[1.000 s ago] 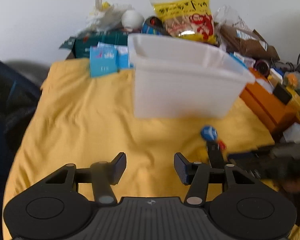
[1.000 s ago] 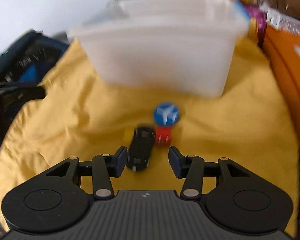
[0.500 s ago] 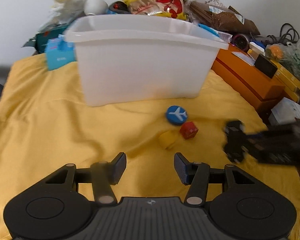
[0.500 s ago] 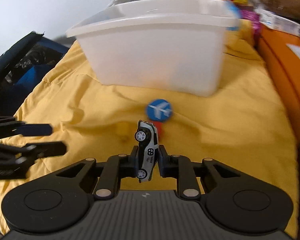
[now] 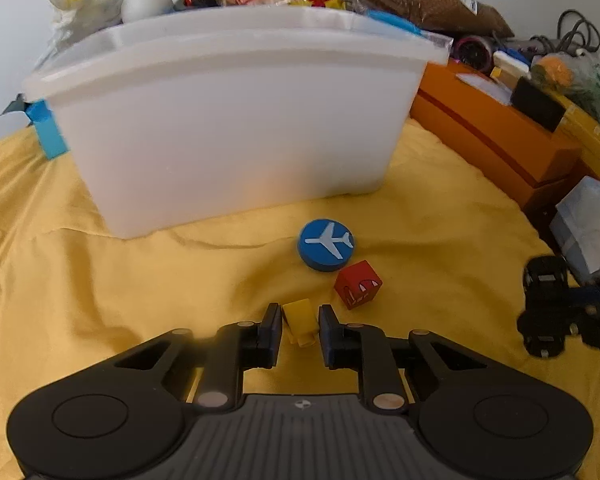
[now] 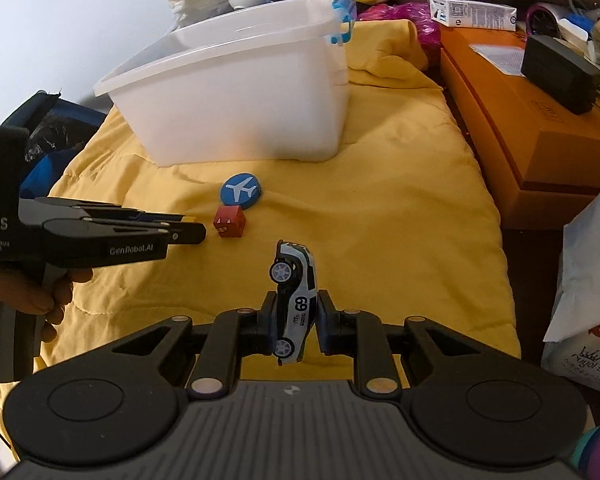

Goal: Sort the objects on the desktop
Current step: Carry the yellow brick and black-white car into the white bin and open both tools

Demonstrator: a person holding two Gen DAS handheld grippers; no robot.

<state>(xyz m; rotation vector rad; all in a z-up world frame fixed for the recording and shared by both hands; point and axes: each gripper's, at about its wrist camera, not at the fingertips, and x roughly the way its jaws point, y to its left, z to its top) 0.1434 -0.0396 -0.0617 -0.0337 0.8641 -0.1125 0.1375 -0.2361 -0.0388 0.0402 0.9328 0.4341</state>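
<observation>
The toy car (image 6: 295,300) was clamped nose-up in the right gripper (image 6: 296,326) jaws, above the yellow cloth (image 6: 400,240). The yellow block (image 5: 300,320) sat on the cloth between the left gripper (image 5: 299,330) jaws, narrowed beside it; contact could not be confirmed. Just beyond lay the red cube (image 5: 357,285) and blue airplane disc (image 5: 326,244), near the white bin (image 5: 228,132).

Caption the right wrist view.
Right gripper clamps white toy car above yellow cloth, white plastic bin beyond.
</observation>
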